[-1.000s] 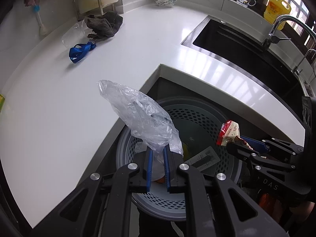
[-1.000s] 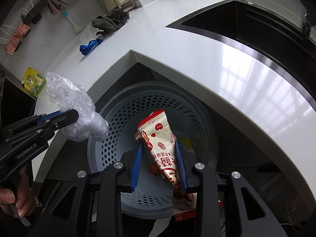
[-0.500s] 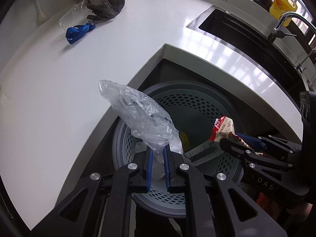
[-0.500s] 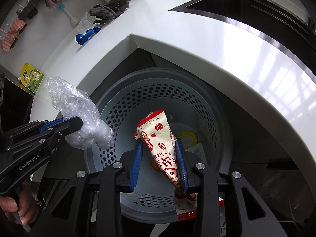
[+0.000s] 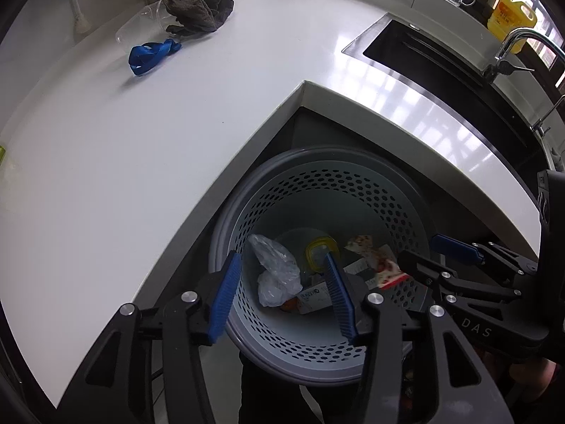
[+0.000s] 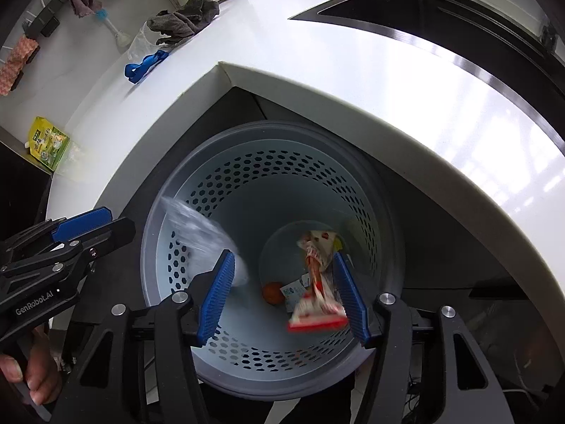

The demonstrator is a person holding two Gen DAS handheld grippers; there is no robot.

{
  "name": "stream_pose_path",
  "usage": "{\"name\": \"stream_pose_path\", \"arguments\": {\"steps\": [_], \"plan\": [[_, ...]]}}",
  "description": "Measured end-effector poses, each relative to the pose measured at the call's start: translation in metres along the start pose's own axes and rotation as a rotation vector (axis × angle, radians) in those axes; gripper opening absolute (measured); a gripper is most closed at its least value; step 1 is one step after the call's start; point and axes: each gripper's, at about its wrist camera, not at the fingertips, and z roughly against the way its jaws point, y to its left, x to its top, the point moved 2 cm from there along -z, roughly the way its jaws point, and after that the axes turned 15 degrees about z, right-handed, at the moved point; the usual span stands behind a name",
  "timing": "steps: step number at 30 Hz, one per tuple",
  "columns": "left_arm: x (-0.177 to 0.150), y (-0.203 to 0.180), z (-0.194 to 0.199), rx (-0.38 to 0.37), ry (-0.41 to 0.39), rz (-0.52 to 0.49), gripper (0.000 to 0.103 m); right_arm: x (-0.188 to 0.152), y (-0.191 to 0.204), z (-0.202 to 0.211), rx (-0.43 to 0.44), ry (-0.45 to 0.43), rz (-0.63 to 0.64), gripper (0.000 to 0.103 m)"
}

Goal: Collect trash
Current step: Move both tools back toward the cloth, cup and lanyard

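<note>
As both grippers point(image 5: 282, 291) point(image 6: 286, 293) have just opened, empty, the bag point(image 5: 275, 268) or wrapper point(image 6: 317, 282) could snag the bin point(image 5: 317, 162) rim.

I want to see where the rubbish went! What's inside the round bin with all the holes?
Inside the bin: a crumpled clear plastic bag, a red-and-white snack wrapper, a yellow lid, a small orange thing and paper scraps. Whatever lies under them is hidden.

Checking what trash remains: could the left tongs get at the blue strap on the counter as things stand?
Probably yes. The left tongs are open and empty over the bin, and the blue strap lies exposed on bare white counter, nothing on top; only a grey cloth sits beside it.
</note>
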Motion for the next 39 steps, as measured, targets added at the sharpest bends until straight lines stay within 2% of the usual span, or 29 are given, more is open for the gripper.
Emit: {"name": "stream_pose_path", "arguments": {"steps": [5,18,27,31,39], "plan": [[0.001,-0.002,0.005,0.004,-0.009,-0.002,0.051,0.001,-0.002,0.003,0.007,-0.005,-0.009,0.062],[0.009,-0.009,0.015,0.008,-0.037,0.004,0.051,0.004,-0.002,0.016,0.018,-0.021,0.009,0.062],[0.017,-0.016,0.030,0.008,-0.079,0.016,0.056,0.010,-0.006,0.030,0.030,-0.051,0.026,0.062],[0.018,-0.019,0.036,0.013,-0.096,0.027,0.059,0.012,-0.007,0.035,0.038,-0.060,0.036,0.063],[0.016,-0.021,0.050,0.025,-0.132,0.072,0.059,0.018,-0.007,0.044,0.057,-0.077,0.073,0.064]]}}
